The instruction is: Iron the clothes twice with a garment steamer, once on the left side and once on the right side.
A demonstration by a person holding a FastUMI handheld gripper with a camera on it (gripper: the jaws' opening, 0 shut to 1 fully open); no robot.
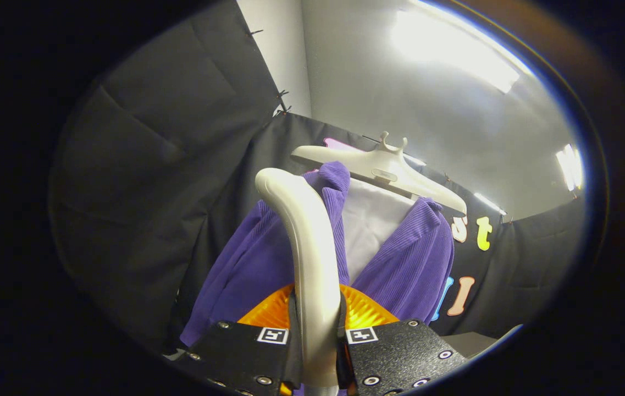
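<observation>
Gripper clenched on steamer handle: both fingers press its sides, one per side, handle running up btwn them. Finger bodies look grainy, pebbled, w/ small round screw heads along edges and a square printed marker on each near the inner edge.

Handle is smooth, glossy, pale cream plastic, a thick rounded bar curving up and arching over to the left at its top end. Just ahead of fingers, behind handle base, sits an orange translucent part of the steamer, dome-shaped, finely ribbed; shows on both sides of handle.

Gripper is tilted upward, looking up along handle toward garment and ceiling.

Beyond the steamer hangs the purple jacket, corduroy-like w/ fine vertical ribs, collar and lapels open in a V. Steamer head is close to it; actual contact can't be told. Inside the V is a flat white panel, smooth matte. Jacket hangs on a cream plastic hanger, broad sloped shoulders, forked knob on top.

Behind: black cloth booth wall w/ creases, pale ceiling w/ bright light strips.
</observation>
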